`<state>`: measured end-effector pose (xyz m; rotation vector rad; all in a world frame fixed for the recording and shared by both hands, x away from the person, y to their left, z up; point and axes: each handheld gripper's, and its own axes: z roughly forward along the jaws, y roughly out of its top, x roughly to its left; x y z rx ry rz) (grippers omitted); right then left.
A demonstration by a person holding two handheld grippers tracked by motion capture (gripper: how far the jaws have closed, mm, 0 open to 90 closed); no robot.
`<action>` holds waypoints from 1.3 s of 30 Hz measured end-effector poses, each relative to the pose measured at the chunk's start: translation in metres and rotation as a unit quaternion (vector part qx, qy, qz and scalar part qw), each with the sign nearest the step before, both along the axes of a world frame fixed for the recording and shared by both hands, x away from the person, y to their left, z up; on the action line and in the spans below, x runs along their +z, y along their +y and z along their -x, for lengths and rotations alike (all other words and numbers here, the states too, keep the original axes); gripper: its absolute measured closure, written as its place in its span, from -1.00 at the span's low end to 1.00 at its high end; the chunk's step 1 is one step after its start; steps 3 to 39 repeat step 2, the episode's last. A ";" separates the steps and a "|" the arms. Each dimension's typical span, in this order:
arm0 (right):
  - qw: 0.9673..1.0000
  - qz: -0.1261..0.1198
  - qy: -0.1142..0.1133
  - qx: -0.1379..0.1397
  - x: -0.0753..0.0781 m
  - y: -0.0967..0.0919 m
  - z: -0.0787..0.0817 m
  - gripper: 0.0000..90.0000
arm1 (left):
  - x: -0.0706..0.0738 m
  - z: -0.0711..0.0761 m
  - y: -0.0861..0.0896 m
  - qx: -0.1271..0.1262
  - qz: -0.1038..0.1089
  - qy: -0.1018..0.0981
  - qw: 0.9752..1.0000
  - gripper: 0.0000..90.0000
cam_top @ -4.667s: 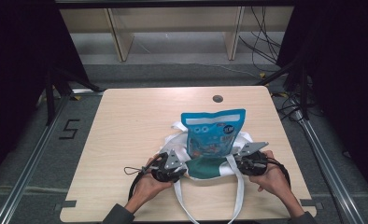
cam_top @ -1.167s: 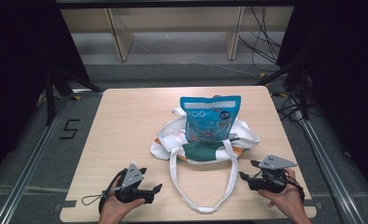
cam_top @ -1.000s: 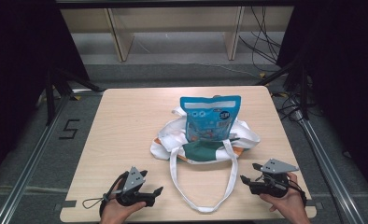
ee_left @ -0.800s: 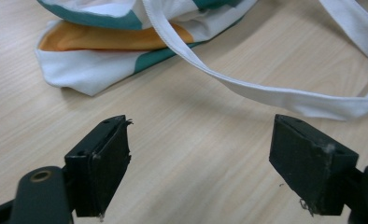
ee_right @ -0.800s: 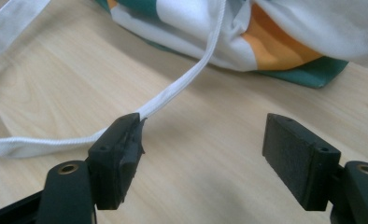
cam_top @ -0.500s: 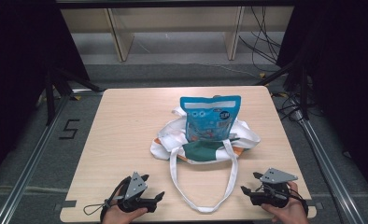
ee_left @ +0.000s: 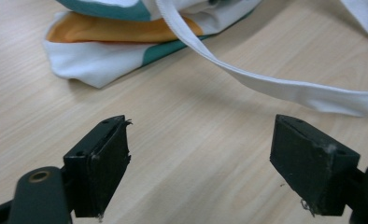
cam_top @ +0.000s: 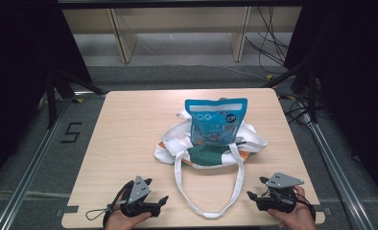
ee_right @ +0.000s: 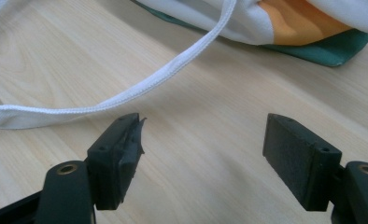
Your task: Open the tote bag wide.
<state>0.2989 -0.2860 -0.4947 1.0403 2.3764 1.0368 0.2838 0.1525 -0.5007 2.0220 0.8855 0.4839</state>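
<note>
Wooden table carries a white-green-orange tote bag at its middle. Blue snack pouch lies on the bag's far part, partly inside. Bag's white strap loop trails toward the near edge. Left gripper sits left of the loop, jaws wide apart, empty. Right gripper right of the loop, jaws wide, nothing held.

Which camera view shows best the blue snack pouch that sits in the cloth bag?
The high view: there the blue snack pouch appears whole, upright in the cloth bag on the table. The left gripper view and right gripper view give the bag's lower cloth and its white strap, with no clear sight of the pouch.
</note>
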 end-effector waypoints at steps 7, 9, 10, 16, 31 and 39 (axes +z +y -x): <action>1.000 0.004 -0.007 -0.002 0.000 -0.001 0.000 -0.35 | 0.003 -0.003 0.005 0.013 -0.002 -0.015 1.000 -0.58; 1.000 0.004 -0.007 -0.002 0.000 -0.001 0.000 -0.35 | 0.003 -0.003 0.005 0.013 -0.002 -0.015 1.000 -0.58; 1.000 0.004 -0.007 -0.002 0.000 -0.001 0.000 -0.35 | 0.003 -0.003 0.005 0.013 -0.002 -0.015 1.000 -0.58; 1.000 0.004 -0.007 -0.002 0.000 -0.001 0.000 -0.35 | 0.003 -0.003 0.005 0.013 -0.002 -0.015 1.000 -0.58; 1.000 0.004 -0.007 -0.002 0.000 -0.001 0.000 -0.35 | 0.003 -0.003 0.005 0.013 -0.002 -0.015 1.000 -0.58; 1.000 0.004 -0.007 -0.002 0.000 -0.001 0.000 -0.35 | 0.003 -0.003 0.005 0.013 -0.002 -0.015 1.000 -0.58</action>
